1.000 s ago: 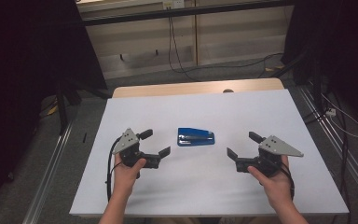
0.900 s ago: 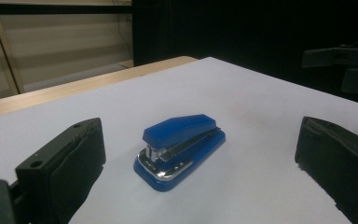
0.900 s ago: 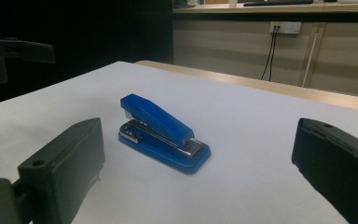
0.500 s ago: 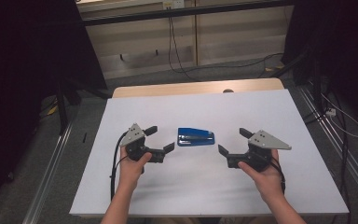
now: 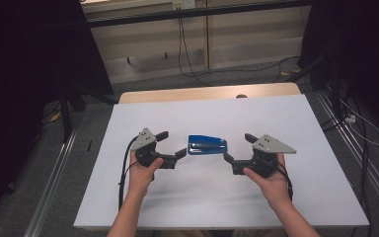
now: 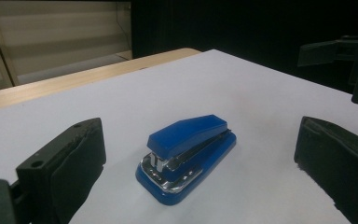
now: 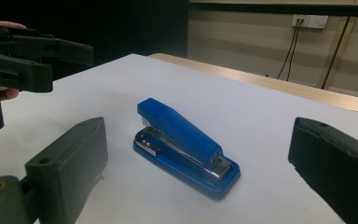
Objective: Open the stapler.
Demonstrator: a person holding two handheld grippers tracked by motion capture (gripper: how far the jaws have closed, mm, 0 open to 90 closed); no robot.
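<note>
Between matte black jaws: glossy blue wedge-shaped stapler (image 5: 207,145).

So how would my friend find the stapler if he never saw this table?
Look at the white table. Near its middle, between the left gripper and the right gripper, lies the stapler. It is the one bright blue thing there, with shiny metal under its top.

white table top (image 5: 296,197) with a wooden far edge (image 5: 202,93), beige panel wall (image 5: 256,39) behind, cables (image 5: 187,49) hanging down, grey floor (image 5: 89,123), dark sides
</note>
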